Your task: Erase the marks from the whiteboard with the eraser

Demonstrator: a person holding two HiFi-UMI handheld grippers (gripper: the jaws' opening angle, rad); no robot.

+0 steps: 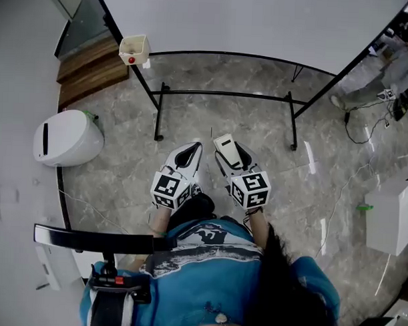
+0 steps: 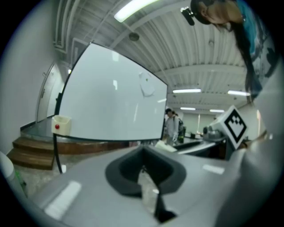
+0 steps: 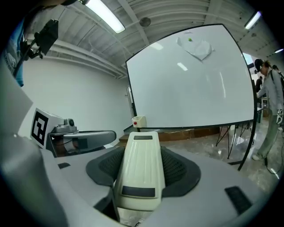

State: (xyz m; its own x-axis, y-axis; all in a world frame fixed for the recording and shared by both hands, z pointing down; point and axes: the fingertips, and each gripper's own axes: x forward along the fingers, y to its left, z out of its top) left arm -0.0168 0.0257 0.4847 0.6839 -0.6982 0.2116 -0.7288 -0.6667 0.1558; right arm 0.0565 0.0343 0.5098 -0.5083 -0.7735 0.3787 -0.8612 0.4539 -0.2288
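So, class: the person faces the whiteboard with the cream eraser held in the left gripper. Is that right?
Not quite. The eraser is held in the right gripper, not the left gripper, which is shut on nothing; the right gripper view shows it. The person does face the whiteboard.

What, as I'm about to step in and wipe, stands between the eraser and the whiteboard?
Nothing visible does. The right gripper is shut on the eraser, which points at the whiteboard across bare floor. The small box hangs at the board's lower left corner, off to the side.
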